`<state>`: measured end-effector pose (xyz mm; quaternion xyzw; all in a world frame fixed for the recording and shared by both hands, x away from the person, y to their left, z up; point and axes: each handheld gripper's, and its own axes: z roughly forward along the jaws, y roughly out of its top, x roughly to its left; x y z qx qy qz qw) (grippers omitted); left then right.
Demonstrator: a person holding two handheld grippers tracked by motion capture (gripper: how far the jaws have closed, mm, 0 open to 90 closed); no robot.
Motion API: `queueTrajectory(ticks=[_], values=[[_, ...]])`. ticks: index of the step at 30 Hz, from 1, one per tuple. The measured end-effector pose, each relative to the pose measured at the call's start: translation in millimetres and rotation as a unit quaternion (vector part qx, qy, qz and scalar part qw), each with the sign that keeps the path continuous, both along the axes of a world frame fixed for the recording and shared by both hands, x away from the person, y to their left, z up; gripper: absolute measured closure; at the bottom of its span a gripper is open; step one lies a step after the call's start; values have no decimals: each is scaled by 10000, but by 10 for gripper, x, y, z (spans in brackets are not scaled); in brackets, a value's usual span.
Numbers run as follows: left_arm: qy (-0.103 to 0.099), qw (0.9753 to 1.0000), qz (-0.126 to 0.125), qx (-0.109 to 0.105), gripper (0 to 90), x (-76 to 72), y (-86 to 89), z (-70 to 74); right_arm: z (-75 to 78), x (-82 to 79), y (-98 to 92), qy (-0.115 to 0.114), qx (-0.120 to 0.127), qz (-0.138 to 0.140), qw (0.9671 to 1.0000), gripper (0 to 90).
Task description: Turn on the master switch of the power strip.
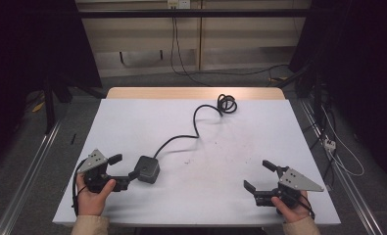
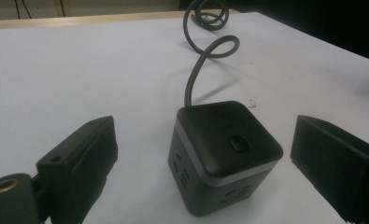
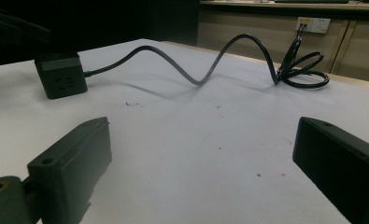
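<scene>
The white table (image 1: 279, 127) lay broad and mostly bare around me, with open surface between my two hands and toward the far wooden edge. The black power cube (image 1: 147, 169) sat near the left front, well clear of the edges, its cord (image 1: 196, 122) snaking away to a coil (image 1: 227, 104) near the far edge. My left gripper (image 1: 124, 166) stood wide open, its jaws on either side of the cube; one jaw looked just beside the cube, but I could not tell whether it touched. My right gripper (image 1: 258, 175) was also spread wide, holding nothing, over bare table near the right front. The cube's far side and the cord's plug end were hard to make out.
</scene>
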<state>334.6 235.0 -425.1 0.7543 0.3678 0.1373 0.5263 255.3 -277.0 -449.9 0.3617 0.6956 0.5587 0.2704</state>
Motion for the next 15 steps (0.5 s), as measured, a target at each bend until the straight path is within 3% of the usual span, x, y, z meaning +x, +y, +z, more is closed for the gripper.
queueTrajectory(ticks=[15], values=[[13, 10000, 31, -8, 65, -13, 97, -27, -1, 0, -2, 4, 10, 2, 10000, 41]])
